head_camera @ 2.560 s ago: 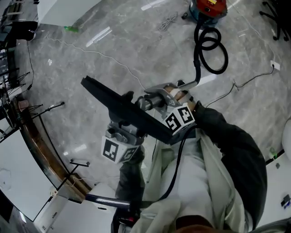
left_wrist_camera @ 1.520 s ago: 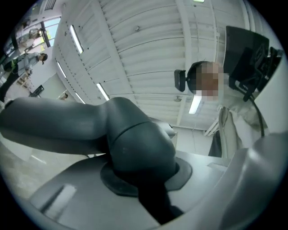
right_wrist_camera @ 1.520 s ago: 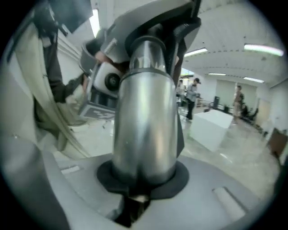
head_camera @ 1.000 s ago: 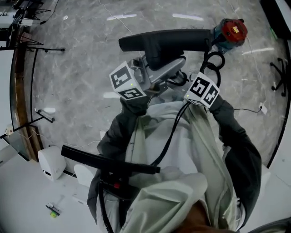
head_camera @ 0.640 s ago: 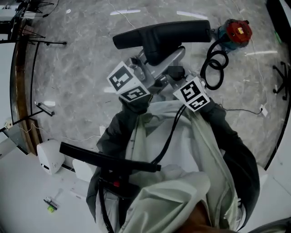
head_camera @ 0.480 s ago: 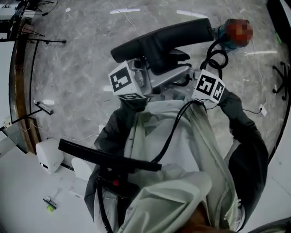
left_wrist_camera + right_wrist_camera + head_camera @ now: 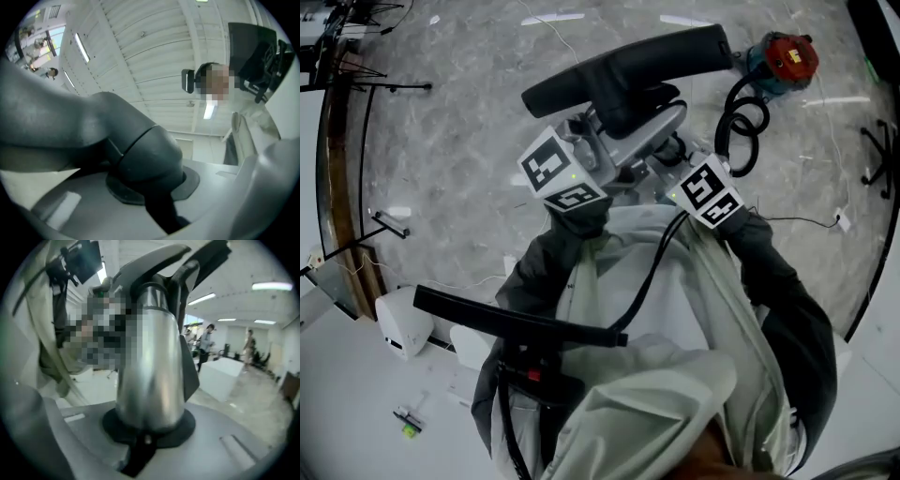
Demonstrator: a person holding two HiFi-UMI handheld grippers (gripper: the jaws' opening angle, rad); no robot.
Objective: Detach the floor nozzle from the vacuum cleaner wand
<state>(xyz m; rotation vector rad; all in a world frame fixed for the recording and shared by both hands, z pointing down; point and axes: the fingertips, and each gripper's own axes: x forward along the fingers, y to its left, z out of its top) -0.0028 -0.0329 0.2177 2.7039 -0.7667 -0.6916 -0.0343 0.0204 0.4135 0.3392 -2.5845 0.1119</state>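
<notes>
In the head view the black floor nozzle (image 7: pixel 623 67) is lifted off the floor in front of my chest, its right end tilted up. My left gripper (image 7: pixel 605 155) is shut on the nozzle's dark grey neck (image 7: pixel 140 157), which fills the left gripper view. My right gripper (image 7: pixel 673 161) is shut on the silver wand (image 7: pixel 150 366); its jaws have just been closing with the tube between them. The wand (image 7: pixel 649 136) still joins the neck. A black hose (image 7: pixel 739 122) loops to the red vacuum cleaner (image 7: pixel 786 54) on the floor.
Grey marble floor (image 7: pixel 459 122) lies below, with thin cables. A black bar (image 7: pixel 511 321) crosses my body. A white device (image 7: pixel 403 323) sits at the lower left. A stand (image 7: pixel 394 225) is on the left and a chair base (image 7: pixel 881 150) on the right.
The nozzle has gone from level to tilted, right end up. My right gripper swung out to the right and came back in beside the wand. The left gripper shifted a little.
</notes>
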